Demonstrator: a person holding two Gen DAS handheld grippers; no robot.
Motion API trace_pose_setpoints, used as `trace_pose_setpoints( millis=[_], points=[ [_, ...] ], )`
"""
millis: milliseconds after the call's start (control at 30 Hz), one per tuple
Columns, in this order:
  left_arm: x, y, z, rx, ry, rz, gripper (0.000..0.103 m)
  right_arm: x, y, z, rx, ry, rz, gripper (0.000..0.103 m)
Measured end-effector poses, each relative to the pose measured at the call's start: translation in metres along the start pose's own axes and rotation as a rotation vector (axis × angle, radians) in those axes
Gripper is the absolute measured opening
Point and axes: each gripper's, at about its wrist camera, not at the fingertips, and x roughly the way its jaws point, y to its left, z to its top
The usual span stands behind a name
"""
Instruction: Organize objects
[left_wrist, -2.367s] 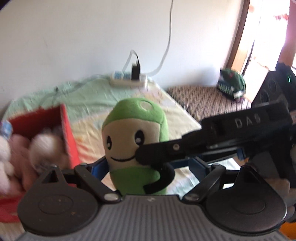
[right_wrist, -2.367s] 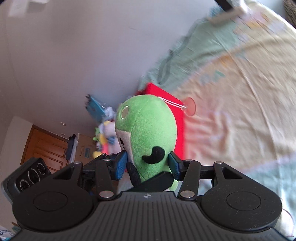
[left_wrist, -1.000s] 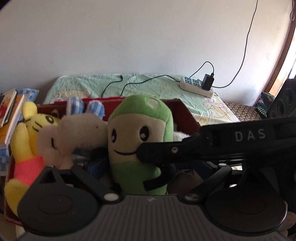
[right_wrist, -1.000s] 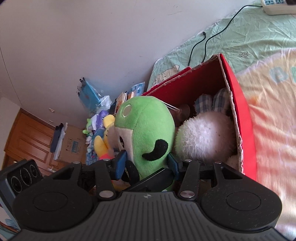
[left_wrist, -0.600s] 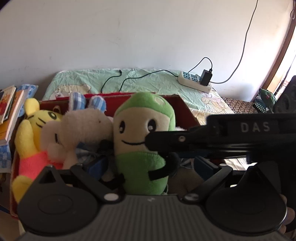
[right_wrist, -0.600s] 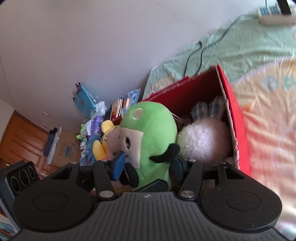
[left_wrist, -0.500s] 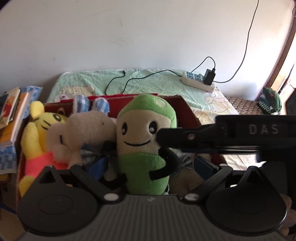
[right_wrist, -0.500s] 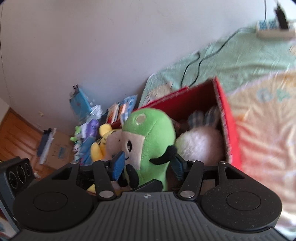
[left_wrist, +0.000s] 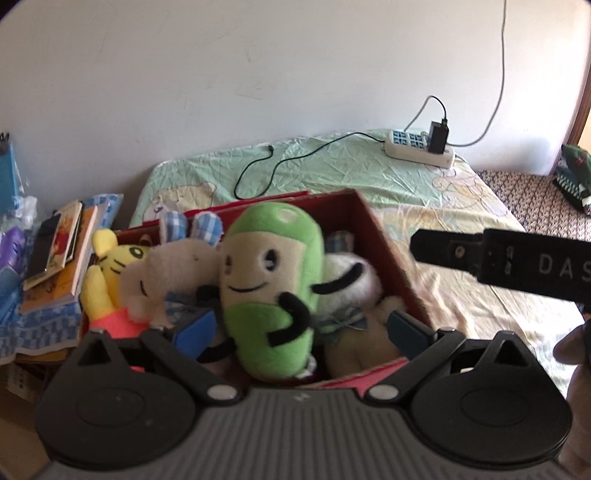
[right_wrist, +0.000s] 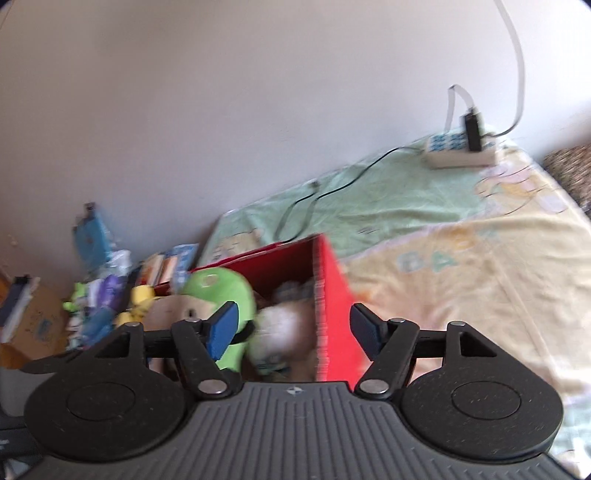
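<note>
A green plush (left_wrist: 273, 295) with a cream face lies tilted inside the red box (left_wrist: 388, 251), among a yellow plush (left_wrist: 110, 273), a cream bunny plush (left_wrist: 173, 269) and a white fluffy plush (left_wrist: 351, 277). My left gripper (left_wrist: 301, 328) hovers open over the box's near edge, its blue pads standing clear of the green plush on both sides. My right gripper (right_wrist: 293, 330) is open and holds nothing; the green plush (right_wrist: 218, 291) and the red box (right_wrist: 332, 314) show beyond it. One of its black fingers (left_wrist: 498, 262) crosses the right of the left wrist view.
The box stands on a bed sheet (left_wrist: 424, 192). A power strip (left_wrist: 417, 147) with a charger and black cable lies by the wall. Stacked books (left_wrist: 62, 258) sit left of the box, and a green crocodile plush (left_wrist: 574, 177) at far right. A hand (left_wrist: 572, 347) shows at the right edge.
The green plush was carried over the red box. The right gripper opened, let it go and pulled back to the right. The plush now rests tilted among the other toys.
</note>
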Motion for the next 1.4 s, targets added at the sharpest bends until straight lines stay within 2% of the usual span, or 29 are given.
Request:
trace_pose_setpoints(
  millis=[100,300,400,600,733,1033,1400],
  points=[
    [-0.001,-0.018,0.0,0.004,0.016,-0.004,0.1,-0.014,-0.01,-0.001,-0.03,-0.025,-0.087,0.076],
    [-0.003,-0.063,-0.007,0.03,0.031,-0.023,0.1,-0.04,-0.048,-0.005,-0.014,-0.036,-0.218,0.077],
    [-0.002,-0.084,-0.012,0.017,0.041,-0.043,0.1,-0.052,-0.069,-0.01,-0.007,-0.025,-0.263,0.077],
    [0.004,-0.124,-0.024,0.053,0.088,-0.02,0.101,-0.067,-0.103,-0.019,0.016,0.012,-0.32,0.077],
    [0.009,-0.142,-0.032,0.056,0.128,0.002,0.101,-0.072,-0.113,-0.026,-0.023,0.028,-0.374,0.077],
    [0.008,-0.152,-0.044,0.007,0.155,0.056,0.101,-0.072,-0.119,-0.038,-0.065,0.091,-0.359,0.077],
    [-0.004,-0.124,-0.054,-0.071,0.164,0.167,0.101,-0.062,-0.088,-0.043,-0.141,0.121,-0.244,0.079]
  ],
)
